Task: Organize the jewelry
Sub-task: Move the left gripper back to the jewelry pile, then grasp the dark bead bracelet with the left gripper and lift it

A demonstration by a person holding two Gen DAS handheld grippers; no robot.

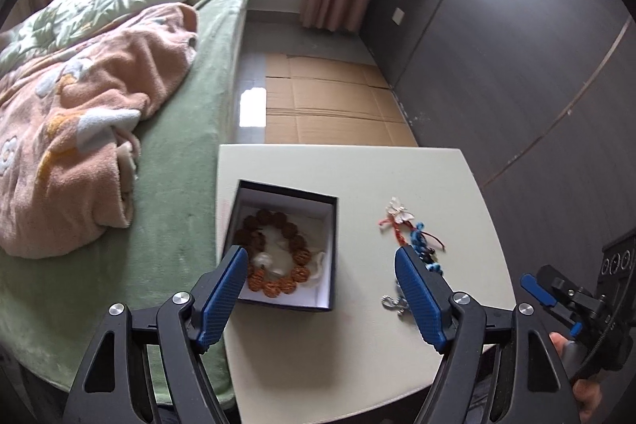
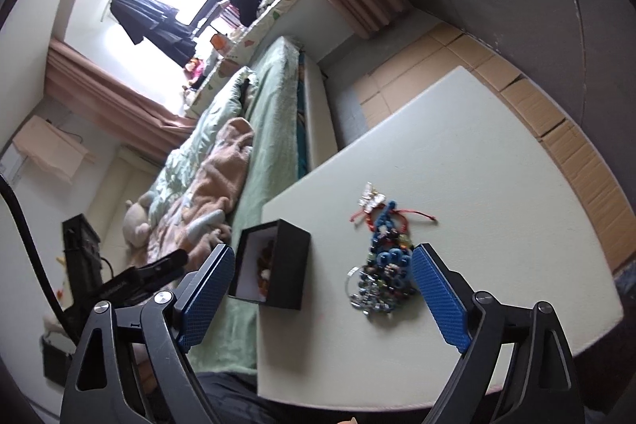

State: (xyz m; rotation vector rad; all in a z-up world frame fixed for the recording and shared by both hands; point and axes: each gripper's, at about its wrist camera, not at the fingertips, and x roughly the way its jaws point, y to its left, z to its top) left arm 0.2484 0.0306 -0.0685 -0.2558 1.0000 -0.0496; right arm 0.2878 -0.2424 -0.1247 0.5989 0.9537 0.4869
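The relation that matters is how the loose jewelry pile (image 2: 379, 265) lies against the right gripper (image 2: 318, 288). The pile sits on the white table (image 2: 497, 185), to the right of the black box (image 2: 284, 265), and its long axis runs away from the near table edge toward the far one, roughly in line with the right gripper's fingers. The near end of the pile falls between those fingers, closer to the right-hand pad (the tilted view makes the exact offset hard to judge). Both pads stand wide apart with nothing between them.

The left gripper (image 1: 320, 288) is likewise spread wide and holds nothing. It hangs over the box's right wall, so the box lies mostly toward its left finger and the pile sits partly hidden behind its right finger. I judge the right gripper the better placed for the pile, since the box lies between much of the left gripper and it.

Counts: one box, open, white-lined, with one brown bead bracelet (image 1: 276, 253) coiled inside. In the pile, still outside the box, I can separate one red cord piece (image 2: 391, 215) with a pale charm at the far end, one blue knotted piece (image 2: 391, 257) and one silvery piece (image 2: 357, 288) at the near end; mixed dark beads tangle among them, and I cannot tell whether those are a further item.
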